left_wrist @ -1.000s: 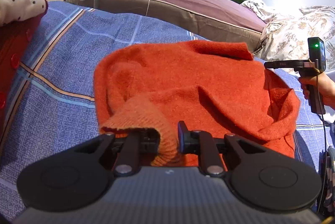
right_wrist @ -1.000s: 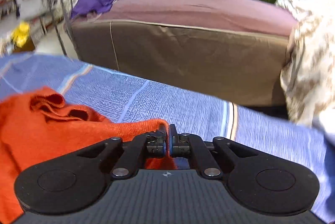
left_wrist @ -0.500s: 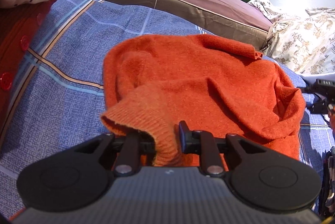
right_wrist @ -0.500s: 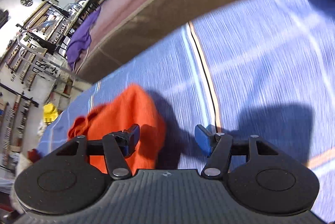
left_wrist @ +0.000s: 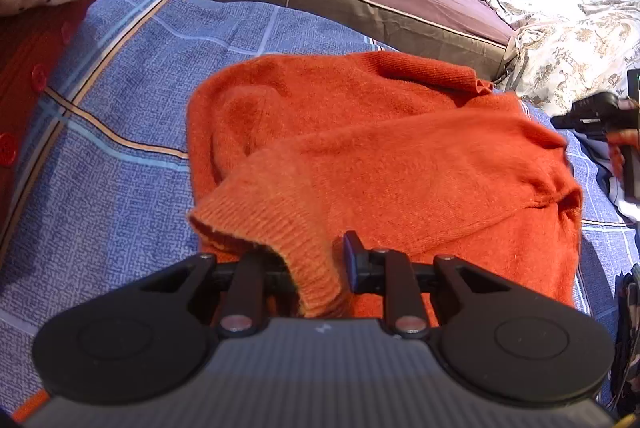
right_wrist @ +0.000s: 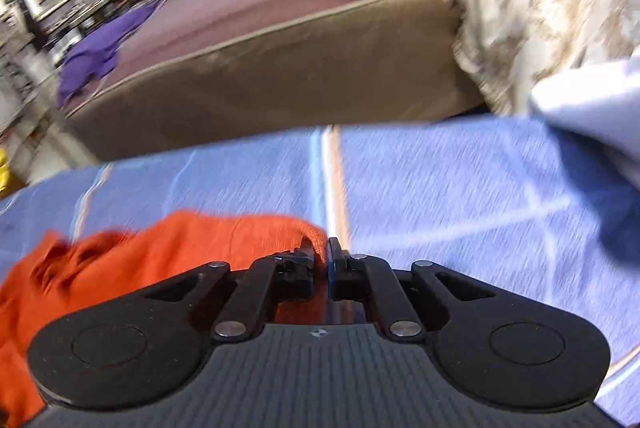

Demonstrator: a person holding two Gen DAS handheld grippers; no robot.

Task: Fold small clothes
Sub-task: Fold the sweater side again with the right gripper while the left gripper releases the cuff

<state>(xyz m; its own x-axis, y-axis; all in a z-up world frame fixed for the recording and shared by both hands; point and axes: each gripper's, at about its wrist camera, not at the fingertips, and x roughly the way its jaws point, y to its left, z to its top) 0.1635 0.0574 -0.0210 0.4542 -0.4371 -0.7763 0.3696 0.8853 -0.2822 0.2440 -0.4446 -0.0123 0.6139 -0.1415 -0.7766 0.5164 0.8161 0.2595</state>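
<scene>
1. Nearest in the left wrist view, the left gripper [left_wrist: 316, 268] is clamped on a ribbed cuff or hem [left_wrist: 276, 228] of the orange sweater [left_wrist: 380, 155], just as it was a second ago; the cuff bunches between the jaws and is lifted a little off the bedspread.
2. The right gripper [right_wrist: 320, 268] has changed most. Half a second ago its jaws stood wide apart over the blue checked bedspread [right_wrist: 440, 187]; now they are nearly together with a corner of the sweater [right_wrist: 200, 244] pinched or at least touching between them. The frame is blurred, so how firm the grip is cannot be told.
3. Farther out, the sweater lies crumpled across the middle of the bedspread [left_wrist: 120, 131], with its far ribbed edge turned over.
4. With both ends apparently in hand, the fold can probably begin; the next move likely calls for lifting and stretching the fabric flat.
5. Beyond lies a brown mattress [right_wrist: 280, 67].
</scene>
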